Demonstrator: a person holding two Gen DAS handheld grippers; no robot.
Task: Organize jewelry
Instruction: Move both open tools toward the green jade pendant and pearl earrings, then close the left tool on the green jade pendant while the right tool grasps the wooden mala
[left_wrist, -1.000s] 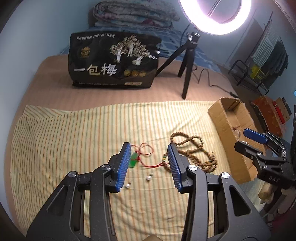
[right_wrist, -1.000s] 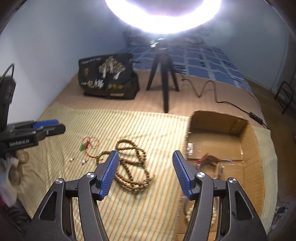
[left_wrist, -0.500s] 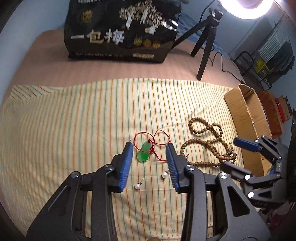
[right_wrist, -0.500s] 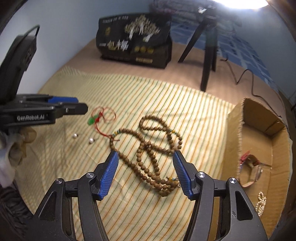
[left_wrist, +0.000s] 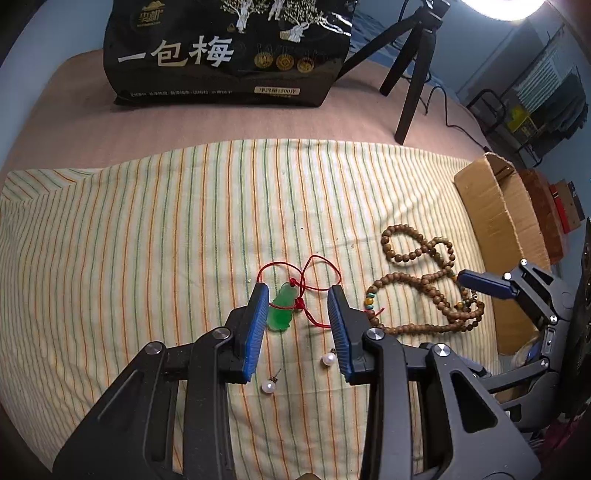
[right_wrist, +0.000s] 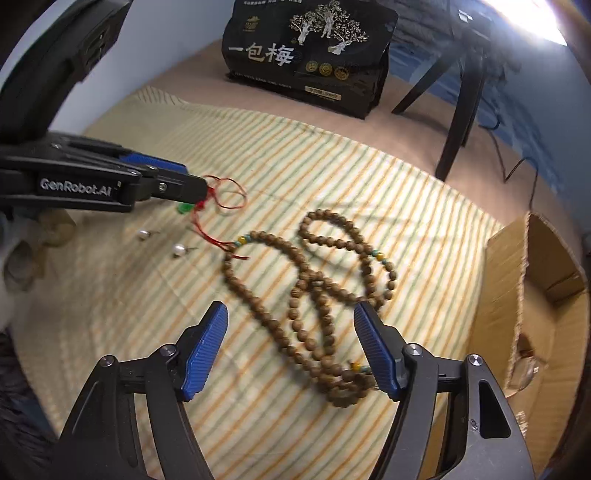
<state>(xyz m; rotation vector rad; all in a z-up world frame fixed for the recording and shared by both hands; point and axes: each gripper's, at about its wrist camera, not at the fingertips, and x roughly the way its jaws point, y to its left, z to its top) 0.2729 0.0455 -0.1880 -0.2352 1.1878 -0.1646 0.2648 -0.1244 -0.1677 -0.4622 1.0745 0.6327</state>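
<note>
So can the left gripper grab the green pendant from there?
Probably yes. The left gripper has the green pendant between its closing jaws, not yet pinched, and nothing blocks it. Only its red cord lies alongside.

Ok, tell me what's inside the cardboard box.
The cardboard box shows a bare brown floor and a clear, glassy item low in the right wrist view. Its near wall hides the rest of the inside.

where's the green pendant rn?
Left wrist view: the green pendant lies on the striped cloth between the closing jaws of the left gripper, nearer the left pad, untouched; wooden bead necklace to its right, two pearl earrings just below.
</note>
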